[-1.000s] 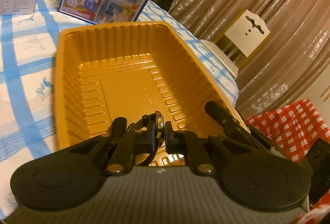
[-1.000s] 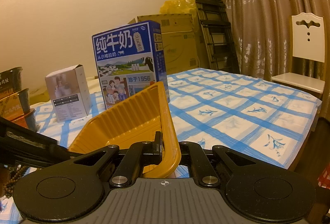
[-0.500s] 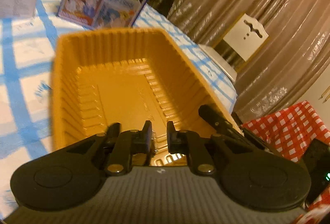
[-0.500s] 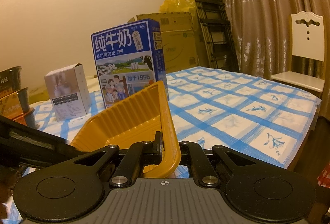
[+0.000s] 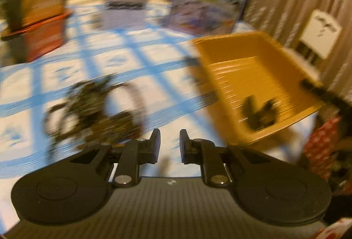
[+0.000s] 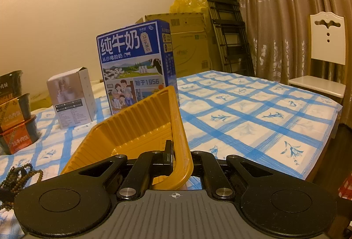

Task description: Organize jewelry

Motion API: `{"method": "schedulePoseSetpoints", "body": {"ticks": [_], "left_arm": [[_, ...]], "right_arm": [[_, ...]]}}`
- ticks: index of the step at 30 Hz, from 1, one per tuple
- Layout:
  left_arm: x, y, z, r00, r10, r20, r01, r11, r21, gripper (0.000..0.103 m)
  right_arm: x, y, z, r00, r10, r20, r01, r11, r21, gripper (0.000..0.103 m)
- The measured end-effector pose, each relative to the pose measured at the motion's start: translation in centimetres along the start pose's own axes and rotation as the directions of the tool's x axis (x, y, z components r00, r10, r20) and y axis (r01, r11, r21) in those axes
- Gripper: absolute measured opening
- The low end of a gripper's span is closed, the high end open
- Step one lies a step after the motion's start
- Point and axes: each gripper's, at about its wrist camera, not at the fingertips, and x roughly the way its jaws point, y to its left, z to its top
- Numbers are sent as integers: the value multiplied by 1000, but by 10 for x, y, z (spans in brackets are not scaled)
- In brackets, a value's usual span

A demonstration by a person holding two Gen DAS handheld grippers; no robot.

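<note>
The left wrist view is blurred by motion. My left gripper (image 5: 169, 144) is open and empty, above the blue-checked tablecloth. A pile of dark beaded jewelry (image 5: 94, 106) lies on the cloth ahead and to its left. The orange tray (image 5: 259, 76) is at the right with a dark item (image 5: 258, 112) lying inside it. My right gripper (image 6: 179, 152) is shut on the orange tray's rim (image 6: 181, 128) and holds the tray tilted. Brown bead strands (image 6: 17, 175) show at the left edge of the right wrist view.
A blue milk carton (image 6: 136, 65) and a small white box (image 6: 71, 98) stand behind the tray. Stacked noodle bowls (image 6: 14, 113) stand at the far left. A white chair (image 6: 325, 67), a folded ladder (image 6: 224, 25) and curtains lie beyond the table's right edge.
My left gripper let go of the dark item, which now lies in the tray, opened, and swung left toward the bead pile. My right gripper kept hold of the tray.
</note>
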Motion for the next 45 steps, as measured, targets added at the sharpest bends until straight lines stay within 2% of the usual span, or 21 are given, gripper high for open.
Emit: {"method": "schedulePoseSetpoints", "body": {"ticks": [5,12,19,27,39,45], "left_arm": [[-4,21,-6,995,104,-4,-104,994,28,15],[-3,19,-3,990,143,13,-144,986,83,15],[1,28,2,984,178,15,-179,981,73,15],[4,43,13,978,208,27,-209,976,53,15],[30,65,44,978,208,29,-209,978,9,15],[42,65,61,977,207,43,-210,974,86,15]], "right_arm": [[0,0,0,1000,1,0,-1,1000,0,6],[0,0,0,1000,2,0,-2,1000,1,6],[0,0,0,1000,1,0,-1,1000,0,6],[0,0,0,1000,1,0,-1,1000,0,6],[0,0,-1,1000,1,-1,-1,1000,-1,6],[0,-1,-1,1000,1,-1,-1,1000,0,6]]}}
